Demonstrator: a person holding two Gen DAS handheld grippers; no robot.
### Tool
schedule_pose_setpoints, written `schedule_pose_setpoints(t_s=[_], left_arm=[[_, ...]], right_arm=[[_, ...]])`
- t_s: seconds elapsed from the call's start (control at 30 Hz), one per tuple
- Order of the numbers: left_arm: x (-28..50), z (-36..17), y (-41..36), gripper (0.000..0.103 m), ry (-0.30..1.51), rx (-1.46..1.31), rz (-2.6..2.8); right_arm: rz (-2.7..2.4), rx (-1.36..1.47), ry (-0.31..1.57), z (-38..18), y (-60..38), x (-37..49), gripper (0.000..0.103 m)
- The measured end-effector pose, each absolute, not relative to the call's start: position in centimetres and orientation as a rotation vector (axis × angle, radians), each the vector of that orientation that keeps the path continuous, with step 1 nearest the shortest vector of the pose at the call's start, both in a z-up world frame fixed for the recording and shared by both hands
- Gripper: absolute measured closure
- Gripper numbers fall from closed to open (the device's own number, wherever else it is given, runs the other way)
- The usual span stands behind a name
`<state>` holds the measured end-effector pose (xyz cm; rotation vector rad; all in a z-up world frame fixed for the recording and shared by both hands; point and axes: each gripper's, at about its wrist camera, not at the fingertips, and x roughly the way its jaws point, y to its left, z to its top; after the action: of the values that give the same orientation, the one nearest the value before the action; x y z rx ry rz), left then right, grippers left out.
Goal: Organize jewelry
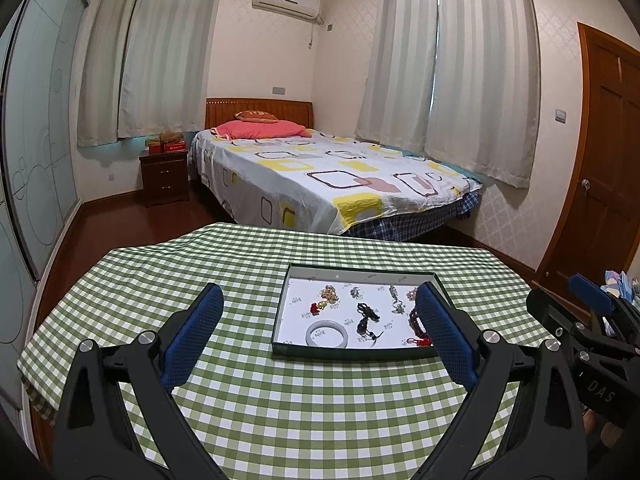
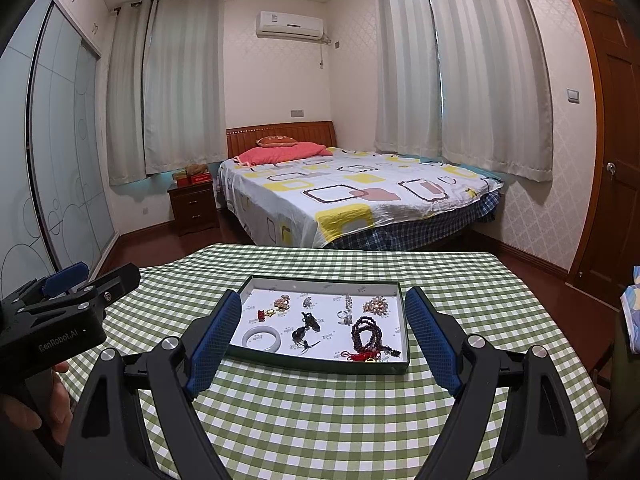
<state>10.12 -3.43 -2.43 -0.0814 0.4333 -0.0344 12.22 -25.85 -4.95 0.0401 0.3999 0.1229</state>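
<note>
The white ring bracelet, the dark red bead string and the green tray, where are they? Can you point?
White round stone bangle [image 2: 262, 340]: right wrist view, on its front band.
Dark red beaded string [image 2: 365, 334]: right wrist view, on its coiled loops.
Dark green shallow tray [image 2: 320, 363]: right wrist view, on its near wall.

On the table [image 2: 320, 420], a tray [image 2: 320, 366]. In the tray, a ring-shaped bangle [image 2: 262, 338] at the near left, a bead string [image 2: 366, 334] at the near right. Behind the table, a bed [image 2: 360, 196]; left of the bed, a small cupboard [image 2: 194, 206].
</note>
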Motion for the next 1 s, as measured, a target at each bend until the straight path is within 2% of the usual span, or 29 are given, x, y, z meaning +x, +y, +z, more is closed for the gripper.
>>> schedule_pose_setpoints(t_s=[0.77, 0.87, 1.0], left_arm=[[9.9, -2.4, -3.2, 0.008, 0.434, -0.075, -0.031], [9.9, -2.3, -2.7, 0.004, 0.429, -0.096, -0.031], [10.0, -2.5, -2.3, 0.004, 0.432, -0.117, -0.034]], right_arm=[[0.123, 0.037, 0.403, -4.9, -25.7, 12.2, 0.022], [0.123, 0.038, 0.405, -5.0, -25.5, 12.2, 0.022], [0.125, 0.036, 0.408, -5.0, -25.4, 12.1, 0.022]])
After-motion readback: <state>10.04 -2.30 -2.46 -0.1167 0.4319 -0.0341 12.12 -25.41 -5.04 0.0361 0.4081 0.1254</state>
